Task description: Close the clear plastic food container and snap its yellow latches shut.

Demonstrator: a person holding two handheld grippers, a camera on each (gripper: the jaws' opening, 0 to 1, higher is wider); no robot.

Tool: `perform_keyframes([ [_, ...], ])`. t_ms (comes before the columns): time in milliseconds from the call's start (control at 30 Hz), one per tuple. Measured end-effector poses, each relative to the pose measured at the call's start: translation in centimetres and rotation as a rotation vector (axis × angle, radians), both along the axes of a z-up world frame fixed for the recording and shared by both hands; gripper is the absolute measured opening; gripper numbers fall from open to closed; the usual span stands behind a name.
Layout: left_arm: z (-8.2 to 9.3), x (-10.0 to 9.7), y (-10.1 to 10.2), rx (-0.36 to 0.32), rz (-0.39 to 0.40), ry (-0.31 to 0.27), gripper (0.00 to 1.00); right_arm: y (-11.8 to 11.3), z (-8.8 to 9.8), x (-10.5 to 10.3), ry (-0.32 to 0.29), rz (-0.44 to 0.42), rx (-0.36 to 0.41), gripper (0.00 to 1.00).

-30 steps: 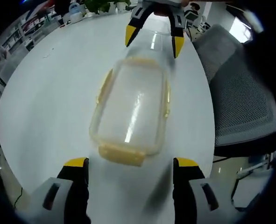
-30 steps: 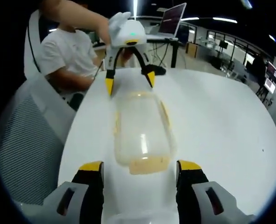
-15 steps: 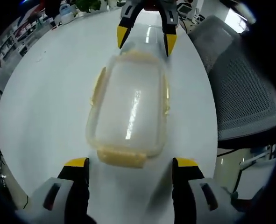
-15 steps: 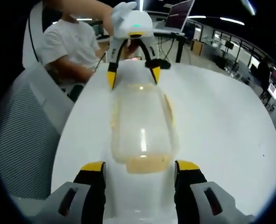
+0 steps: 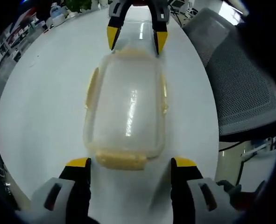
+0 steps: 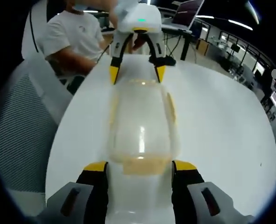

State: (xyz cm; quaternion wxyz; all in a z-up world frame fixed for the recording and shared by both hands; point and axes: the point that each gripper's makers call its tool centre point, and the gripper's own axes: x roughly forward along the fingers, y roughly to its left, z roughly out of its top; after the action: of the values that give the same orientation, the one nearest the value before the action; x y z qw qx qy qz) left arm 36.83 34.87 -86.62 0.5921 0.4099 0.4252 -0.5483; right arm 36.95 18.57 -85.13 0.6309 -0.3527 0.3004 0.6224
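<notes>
The clear rectangular plastic food container (image 5: 126, 112) with its lid laid on lay lengthwise on the round white table (image 5: 39, 107), directly between the two tongs, one short end facing each. The left gripper (image 5: 128, 163) stood with jaws spread wide, holding nothing, its yellow tips just either side of the pale yellow end latch (image 5: 120, 160) nearest it. The right gripper (image 6: 140, 166) was likewise wide open and empty, straddling the yellow latch at the opposite end (image 6: 140, 165). Long yellow side latches (image 5: 90, 86) ran along both flanks and appeared flared outward, so probably not yet snapped (the blur made this hard to settle). The box looked empty and light, with thin, glossy walls that would likely slide on the smooth tabletop if pushed from one end alone; bracing it from both ends seemed sensible. The latches were stiff hinged flaps, best pressed on their outer edge down against the wall. A grey mesh chair (image 5: 243, 84) stood beside the table.
</notes>
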Motion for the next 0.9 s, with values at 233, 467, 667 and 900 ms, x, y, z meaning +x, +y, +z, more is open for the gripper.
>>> perform_keyframes([
  [233, 0.0, -0.1, -0.1, 0.003, -0.014, 0.003, 0.69, 0.0, -0.5, 0.3, -0.013, 0.017, -0.053, 0.53],
  [467, 0.0, -0.2, -0.3, -0.003, -0.053, 0.006, 0.68, 0.0, -1.0, 0.0, 0.005, -0.007, -0.086, 0.48],
  [667, 0.1, 0.0, -0.3, -0.011, -0.066, 0.006, 0.62, 0.1, -1.1, -0.4, 0.034, -0.018, -0.085, 0.4],
  [900, 0.5, 0.1, -0.5, -0.035, -0.075, 0.009, 0.45, -0.1, -1.2, -0.3, 0.065, -0.042, -0.079, 0.4],
])
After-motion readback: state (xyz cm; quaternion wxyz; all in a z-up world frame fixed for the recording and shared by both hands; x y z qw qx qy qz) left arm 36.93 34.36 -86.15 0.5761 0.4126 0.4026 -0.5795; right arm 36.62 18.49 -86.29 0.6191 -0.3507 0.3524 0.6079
